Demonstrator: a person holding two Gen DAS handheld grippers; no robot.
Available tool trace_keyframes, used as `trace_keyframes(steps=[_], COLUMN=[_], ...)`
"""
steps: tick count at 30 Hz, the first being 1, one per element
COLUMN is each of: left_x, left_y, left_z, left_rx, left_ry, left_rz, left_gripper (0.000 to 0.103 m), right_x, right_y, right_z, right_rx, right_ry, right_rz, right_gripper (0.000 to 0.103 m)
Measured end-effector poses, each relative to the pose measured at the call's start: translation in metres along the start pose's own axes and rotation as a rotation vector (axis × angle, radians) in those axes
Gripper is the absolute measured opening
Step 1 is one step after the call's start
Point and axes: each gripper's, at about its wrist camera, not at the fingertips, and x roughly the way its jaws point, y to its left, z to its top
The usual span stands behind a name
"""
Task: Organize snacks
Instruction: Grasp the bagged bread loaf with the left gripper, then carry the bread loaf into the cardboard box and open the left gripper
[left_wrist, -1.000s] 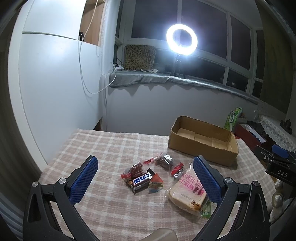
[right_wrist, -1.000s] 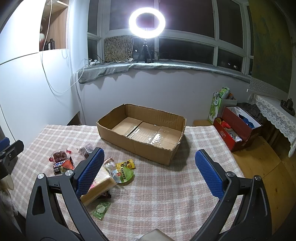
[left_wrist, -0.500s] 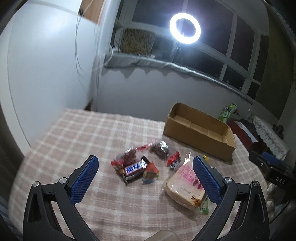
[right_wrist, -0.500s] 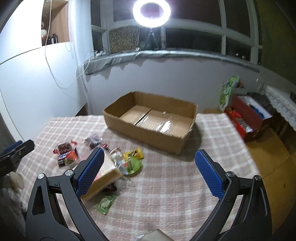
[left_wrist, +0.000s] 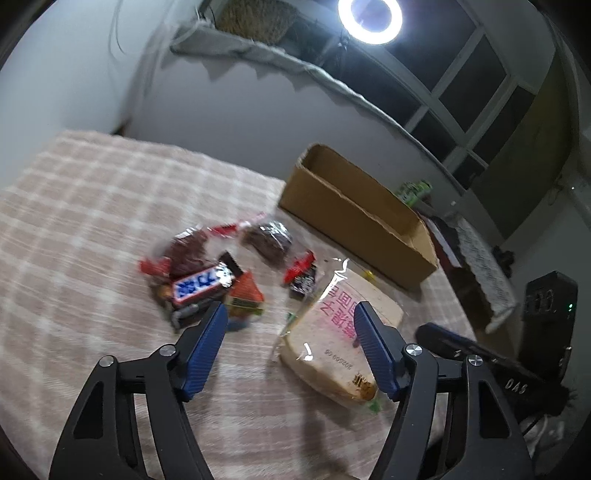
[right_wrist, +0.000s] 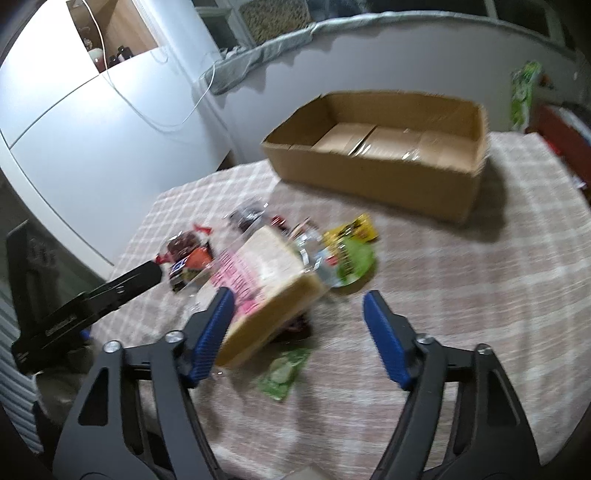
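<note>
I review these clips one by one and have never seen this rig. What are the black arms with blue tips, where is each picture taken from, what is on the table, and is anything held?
There is no robot. A person holds a two-finger gripper in each hand, with a wide-angle camera on each looking along its blue-padded fingers. One picture is from the left gripper, the other from the right gripper.

On the checked tablecloth lie a wrapped bread slice, a chocolate bar, small sweets beside it, a green packet and an empty cardboard box behind.

Nothing is held. Both grippers' jaws are closing, with nothing pressed between the pads; the pictures are blurred.
</note>
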Motion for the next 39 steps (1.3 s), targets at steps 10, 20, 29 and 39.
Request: trace_keyframes(steps=[10,20,29,39], left_x=[0.035,0.041,0.038,0.034], left_y=[-0.002,-0.013,-0.022,-0.035], left_z=[0.004,-0.005,-0.012,-0.017], left_rx=[-0.002,0.006,0.069,0.120], left_ry=[0.121,0.182,0.191,0.180], left_rz=[-0.077,-0.159,-0.143,-0.141], left_gripper=[0.055,0.047,0.047,0.047], right_x=[0.027,0.032,0.034,0.030], right_y=[-0.006,-0.018,-0.019,-0.012], right_z=[0.002,0.012,0.014,0.014], right_rx=[0.077,0.117,0.113,0.074], right_ry=[0.103,0.111,0.134,0.138], right_rz=[0.106,0.160,0.152,0.153], right_gripper=[0.051,0.045,0.045,0.041])
